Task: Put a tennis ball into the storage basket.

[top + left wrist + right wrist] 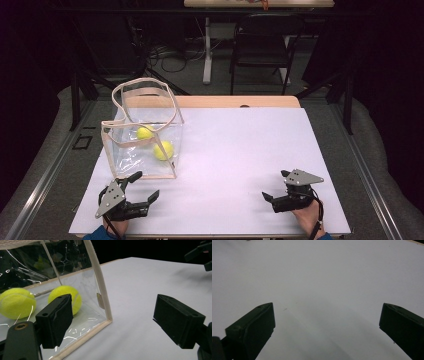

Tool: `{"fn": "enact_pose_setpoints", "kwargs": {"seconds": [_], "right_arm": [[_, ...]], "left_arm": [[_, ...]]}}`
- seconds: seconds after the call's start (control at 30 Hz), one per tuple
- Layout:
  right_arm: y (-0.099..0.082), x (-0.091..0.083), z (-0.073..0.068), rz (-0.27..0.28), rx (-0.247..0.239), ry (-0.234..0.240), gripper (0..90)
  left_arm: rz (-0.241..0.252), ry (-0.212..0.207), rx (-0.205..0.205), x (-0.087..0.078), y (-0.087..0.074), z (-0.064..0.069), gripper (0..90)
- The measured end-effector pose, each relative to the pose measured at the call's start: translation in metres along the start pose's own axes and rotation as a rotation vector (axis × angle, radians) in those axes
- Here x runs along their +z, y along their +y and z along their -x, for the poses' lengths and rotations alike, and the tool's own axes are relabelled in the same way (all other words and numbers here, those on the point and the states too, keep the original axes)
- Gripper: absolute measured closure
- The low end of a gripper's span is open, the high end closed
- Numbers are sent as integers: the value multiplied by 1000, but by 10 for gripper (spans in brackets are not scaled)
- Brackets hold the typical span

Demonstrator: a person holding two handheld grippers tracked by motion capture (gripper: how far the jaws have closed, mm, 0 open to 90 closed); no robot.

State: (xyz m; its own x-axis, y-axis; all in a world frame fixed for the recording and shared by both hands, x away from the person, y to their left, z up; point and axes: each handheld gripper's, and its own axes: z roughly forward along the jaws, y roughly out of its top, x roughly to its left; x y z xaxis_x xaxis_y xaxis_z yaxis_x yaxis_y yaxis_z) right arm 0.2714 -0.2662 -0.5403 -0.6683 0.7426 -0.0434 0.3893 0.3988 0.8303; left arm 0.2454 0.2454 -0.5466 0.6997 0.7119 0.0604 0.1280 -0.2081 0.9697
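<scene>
A clear plastic bag (pixel 131 156) with beige trim stands open on the left of the white table top. Two yellow tennis balls (pixel 145 132) (pixel 163 150) lie inside it. My left gripper (pixel 146 185) rests just in front of the bag's near right corner, open and holding nothing. In the left gripper view the gripper (pixel 117 320) faces the bag's corner seam (pixel 100 282), with both balls (pixel 16 302) (pixel 63 290) behind the clear wall. My right gripper (pixel 275 185) sits open near the front right of the table. In the right gripper view the gripper (pixel 327 325) has bare white surface between its jaws.
The white sheet (pixel 240 145) covers the table, with a wooden strip (pixel 235 101) along the far edge. Beyond stand a black folding chair (pixel 262 45) and a white desk leg (pixel 206 50). The right gripper (pixel 200 255) shows far off in the left gripper view.
</scene>
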Motion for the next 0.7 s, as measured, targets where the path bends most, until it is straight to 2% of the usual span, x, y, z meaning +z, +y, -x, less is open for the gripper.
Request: {"fn": "enact_pose_setpoints", "kwargs": {"seconds": [0.07, 0.13, 0.3, 0.7], "right_arm": [[0, 0, 0, 0, 0, 0, 0], [-10, -8, -2, 19, 21, -11, 0], [-13, -12, -4, 27, 20, -28, 0], [-16, -12, -4, 25, 26, -17, 0]], "left_arm": [[2, 1, 0, -2, 0, 1, 159], [1, 4, -3, -2, -1, 1, 159], [-3, 6, -5, -3, -2, 1, 159], [-6, 11, -2, -4, -1, 1, 159]]}}
